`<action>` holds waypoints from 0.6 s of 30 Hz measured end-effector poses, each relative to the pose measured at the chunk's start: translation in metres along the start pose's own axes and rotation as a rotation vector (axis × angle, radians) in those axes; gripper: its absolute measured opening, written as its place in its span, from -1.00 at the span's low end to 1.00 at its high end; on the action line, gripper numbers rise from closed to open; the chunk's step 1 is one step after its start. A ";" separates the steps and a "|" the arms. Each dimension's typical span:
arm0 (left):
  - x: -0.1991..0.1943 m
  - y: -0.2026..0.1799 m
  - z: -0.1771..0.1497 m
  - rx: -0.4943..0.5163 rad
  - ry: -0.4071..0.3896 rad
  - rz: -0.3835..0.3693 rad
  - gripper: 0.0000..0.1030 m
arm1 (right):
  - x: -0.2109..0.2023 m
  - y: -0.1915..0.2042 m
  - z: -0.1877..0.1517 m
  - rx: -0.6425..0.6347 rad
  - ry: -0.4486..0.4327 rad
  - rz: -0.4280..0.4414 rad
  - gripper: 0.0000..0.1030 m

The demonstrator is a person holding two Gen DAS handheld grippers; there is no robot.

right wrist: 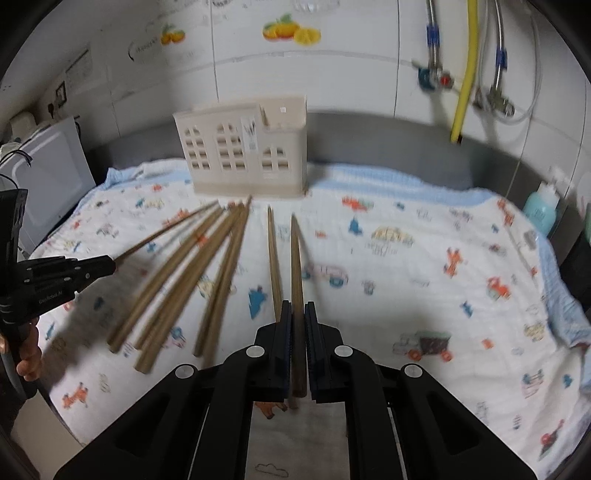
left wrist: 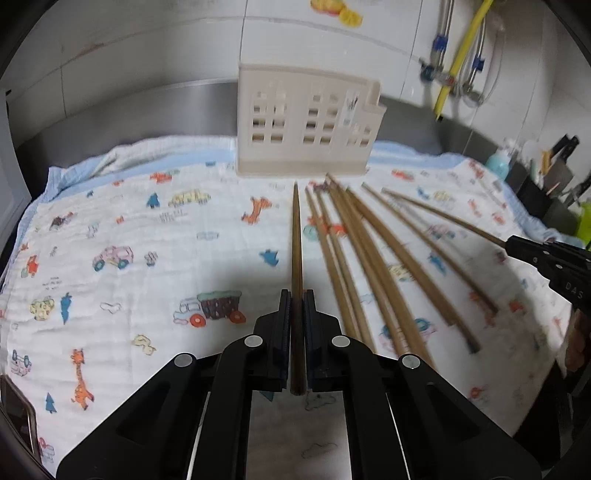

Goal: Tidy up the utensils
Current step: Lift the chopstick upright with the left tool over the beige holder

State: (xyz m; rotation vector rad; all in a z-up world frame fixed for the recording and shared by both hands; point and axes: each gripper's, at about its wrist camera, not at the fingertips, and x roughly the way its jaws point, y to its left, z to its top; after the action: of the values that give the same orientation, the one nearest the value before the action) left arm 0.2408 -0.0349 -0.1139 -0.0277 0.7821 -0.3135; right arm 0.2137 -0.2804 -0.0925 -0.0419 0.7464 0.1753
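**Both grippers clamped on a chopstick, holder waiting at the far edge**

Here's the left gripper (left wrist: 296, 295), angled down toward the patterned cloth (left wrist: 147, 229), its black fingers pinched tight on a single wooden chopstick (left wrist: 296, 240). That stick runs straight away from the camera, long axis near to far, its thin tip aimed at the base of the beige utensil holder (left wrist: 306, 122) standing at the far side of the cloth.

Over on the right, the right gripper (right wrist: 298, 306) matches it: tilted down, jaws pressed together on its own chopstick (right wrist: 296, 266), butt end sticking back between the fingers, tapered tip pointing far toward the holder. In the left wrist view that right gripper comes in from the right edge, its stick reaching out to the far left.

Loose chopsticks (left wrist: 369, 266) lie fanned on the cloth between the two grippers, thick ends near, tips converging just before the holder. One more loose chopstick (right wrist: 274, 266) lies just left of the right gripper's stick, roughly parallel to it.

A hand (right wrist: 27, 354) shows at the left edge of the right wrist view, wrapped around the left gripper's handle. Behind it all, a tiled wall (right wrist: 351, 74) with a yellow hose (right wrist: 465, 74) and a fruit sticker (right wrist: 291, 31).
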 end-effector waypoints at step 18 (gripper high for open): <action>-0.064 0.005 0.037 -0.004 -0.186 -0.094 -0.90 | -0.050 0.017 0.078 -0.051 -0.126 0.054 -0.87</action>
State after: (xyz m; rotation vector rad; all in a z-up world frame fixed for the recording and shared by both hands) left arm 0.2259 -0.0150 -0.0441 -0.0962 0.5974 -0.3930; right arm 0.2276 -0.2625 -0.0008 -0.0585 0.6180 0.2465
